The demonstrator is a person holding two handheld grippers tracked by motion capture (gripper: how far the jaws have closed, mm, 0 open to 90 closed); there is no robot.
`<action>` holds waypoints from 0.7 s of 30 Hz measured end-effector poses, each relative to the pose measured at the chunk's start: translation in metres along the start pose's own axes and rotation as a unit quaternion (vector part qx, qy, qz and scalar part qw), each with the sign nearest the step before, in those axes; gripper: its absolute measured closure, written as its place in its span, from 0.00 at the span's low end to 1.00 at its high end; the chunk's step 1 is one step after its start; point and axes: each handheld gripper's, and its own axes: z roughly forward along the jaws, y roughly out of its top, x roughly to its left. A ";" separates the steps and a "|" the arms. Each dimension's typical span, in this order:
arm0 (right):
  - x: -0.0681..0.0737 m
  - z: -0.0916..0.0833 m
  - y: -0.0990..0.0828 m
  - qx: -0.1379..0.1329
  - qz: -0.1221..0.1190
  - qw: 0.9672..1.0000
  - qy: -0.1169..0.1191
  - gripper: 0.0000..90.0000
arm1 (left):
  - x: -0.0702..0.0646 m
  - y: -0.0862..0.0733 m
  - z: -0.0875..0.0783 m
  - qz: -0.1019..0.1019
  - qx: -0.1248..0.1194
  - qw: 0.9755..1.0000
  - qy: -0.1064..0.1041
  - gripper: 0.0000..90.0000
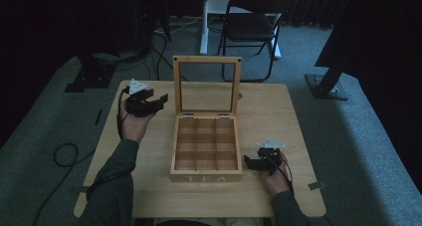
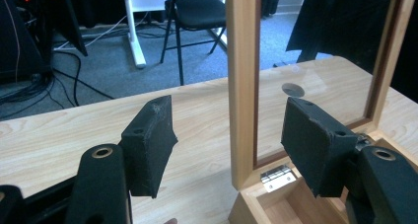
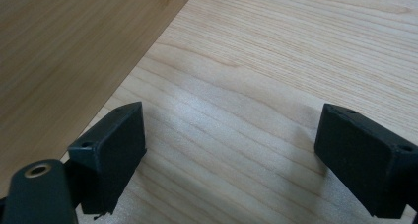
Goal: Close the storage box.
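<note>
A light wooden table [image 1: 278, 111] fills the middle of the high view, standing on grey carpet [image 1: 358, 136] with a black folding chair [image 1: 251, 24] behind its far edge. At the table's centre sits a wooden tea box [image 1: 206, 151], its inside split into a grid of empty compartments and the word TEA on its near wall. Its glass-paned lid [image 1: 206, 84] stands upright on two small metal hinges [image 2: 276, 176] at the back. The left gripper [image 1: 161, 100] is held at the far left of the table, just beside the lid's left frame; in the left gripper view its jaws are spread wide, with the frame's wooden post rising between them, touching neither. The right gripper [image 1: 247, 161] rests low by the box's near right corner, close to its side wall; in the right gripper view its jaws are also spread apart over bare tabletop, holding nothing, with the box wall [image 3: 64, 51] at the left.
</note>
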 end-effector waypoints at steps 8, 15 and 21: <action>0.000 0.000 0.000 0.000 0.000 1.000 0.000 0.13 | 0.003 0.001 0.010 -0.011 0.004 1.000 -0.005 0.40; 0.000 0.000 0.000 0.000 0.000 1.000 -0.001 0.13 | 0.004 0.004 0.020 -0.010 0.006 1.000 -0.004 0.39; 0.000 0.000 0.000 0.000 0.001 1.000 -0.001 0.13 | 0.001 0.010 0.034 -0.009 0.008 1.000 -0.009 0.39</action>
